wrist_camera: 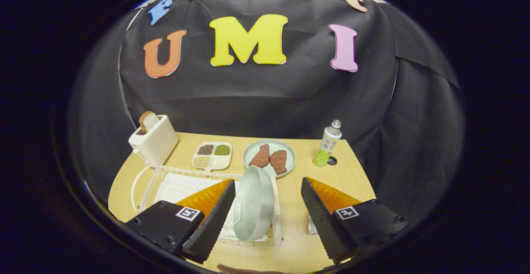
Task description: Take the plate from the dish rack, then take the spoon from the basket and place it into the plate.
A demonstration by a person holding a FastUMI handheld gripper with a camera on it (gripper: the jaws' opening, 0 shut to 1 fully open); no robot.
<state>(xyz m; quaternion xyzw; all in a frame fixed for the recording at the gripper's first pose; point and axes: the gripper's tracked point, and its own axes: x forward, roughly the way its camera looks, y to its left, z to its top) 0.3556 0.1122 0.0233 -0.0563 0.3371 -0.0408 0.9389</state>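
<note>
A pale green plate (252, 207) stands on edge in the right end of a white wire dish rack (182, 170) on the wooden table. My gripper (267, 181) is open and hovers above the rack. The plate sits between the two fingers, close to the left fingertip (215, 216) and well apart from the right one (319, 216). Neither finger touches it. A small wire or clear edge (310, 226) peeks out beside the right finger, mostly hidden, and I cannot tell what it is.
Beyond the rack stand a white toaster (155, 141) with a slice of bread in it, a divided dish of grains (212, 155), a round plate with two meat pieces (270, 157) and a green-and-white bottle (327, 145). A small hole (332, 160) lies in the tabletop.
</note>
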